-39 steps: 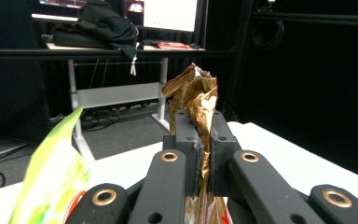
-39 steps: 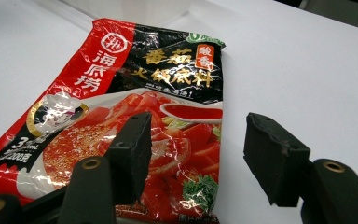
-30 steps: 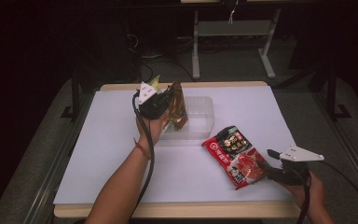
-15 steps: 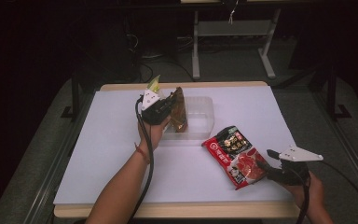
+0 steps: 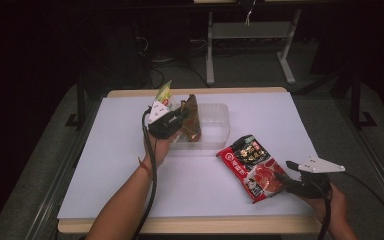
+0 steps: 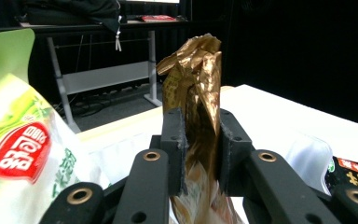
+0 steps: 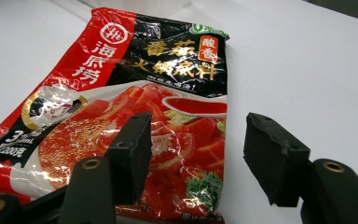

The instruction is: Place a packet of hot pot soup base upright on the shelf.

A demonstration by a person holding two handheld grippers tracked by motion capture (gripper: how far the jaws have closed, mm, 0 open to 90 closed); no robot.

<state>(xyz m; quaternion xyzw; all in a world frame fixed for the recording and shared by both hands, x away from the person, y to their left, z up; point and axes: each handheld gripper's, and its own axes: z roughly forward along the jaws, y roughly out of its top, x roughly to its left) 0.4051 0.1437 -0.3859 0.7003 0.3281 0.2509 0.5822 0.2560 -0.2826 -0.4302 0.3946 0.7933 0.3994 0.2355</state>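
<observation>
Gold packet [image 6: 193, 93] clamped upright in left gripper [image 6: 201, 149] over clear tray [image 5: 219, 125]; right gripper [image 7: 196, 154] released, jaws spread above red sauce pouch [image 7: 135, 107] lying on bench [image 5: 115, 165].

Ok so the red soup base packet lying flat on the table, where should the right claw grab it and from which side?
Probably by its near bottom edge, coming in low from the person's side. The red packet lies flat on the table, so a thin edge is the easiest part to pinch. The right claw is open, and its jaws already stand over that end.
</observation>
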